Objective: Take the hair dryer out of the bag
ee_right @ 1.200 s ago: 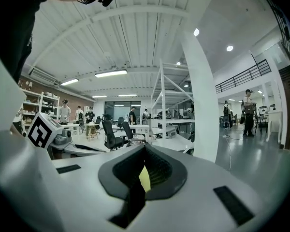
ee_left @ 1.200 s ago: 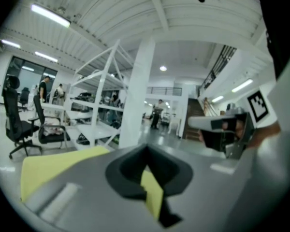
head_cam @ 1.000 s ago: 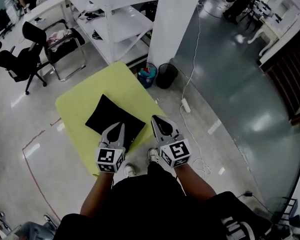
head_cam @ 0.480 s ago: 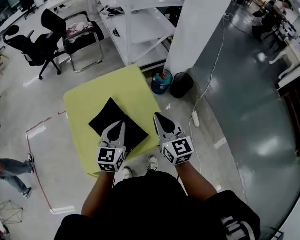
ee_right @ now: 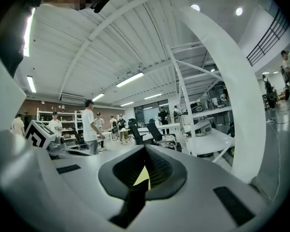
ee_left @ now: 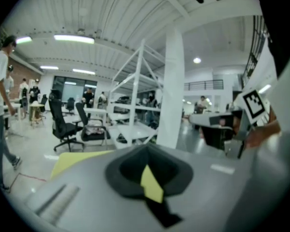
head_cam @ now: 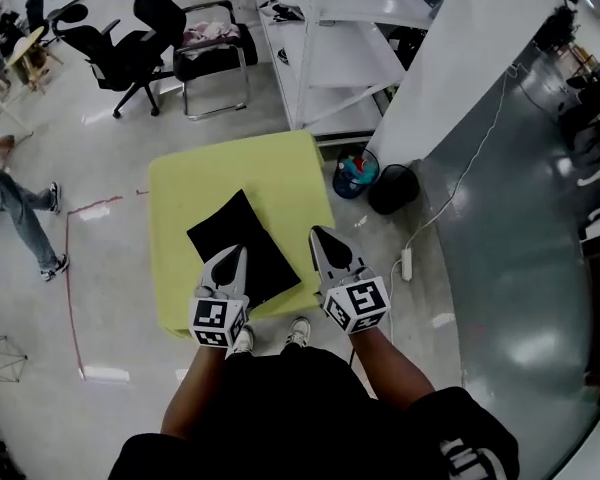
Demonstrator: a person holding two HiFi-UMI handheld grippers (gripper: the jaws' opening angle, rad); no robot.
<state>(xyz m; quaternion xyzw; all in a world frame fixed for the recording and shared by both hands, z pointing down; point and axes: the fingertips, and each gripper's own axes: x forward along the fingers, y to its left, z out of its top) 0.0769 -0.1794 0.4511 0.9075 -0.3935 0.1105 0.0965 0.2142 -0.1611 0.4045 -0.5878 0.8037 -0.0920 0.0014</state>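
A flat black bag (head_cam: 242, 246) lies on the yellow-green table (head_cam: 185, 186), toward its near edge. No hair dryer shows; whatever the bag holds is hidden. My left gripper (head_cam: 242, 251) is shut and empty, its tips above the bag's near part. My right gripper (head_cam: 316, 233) is also shut and empty, its tips over the table's right edge, just right of the bag. In the left gripper view the shut gripper (ee_left: 147, 151) points nearly level at the room, with a strip of the table (ee_left: 72, 161) beyond it. The right gripper view shows the other shut gripper (ee_right: 146, 151) aimed the same way.
Two bins (head_cam: 358, 173) stand on the floor right of the table, by a white pillar (head_cam: 460, 58). White shelving (head_cam: 330, 43) and chairs (head_cam: 215, 53) stand behind the table. A person (head_cam: 20, 218) walks at the far left. A power strip and cable (head_cam: 408, 262) lie on the floor.
The head view has swung, so table and bag now sit more upright in the picture and a walking person shows at left. Both grippers stay shut and have shifted slightly over the table's near edge.
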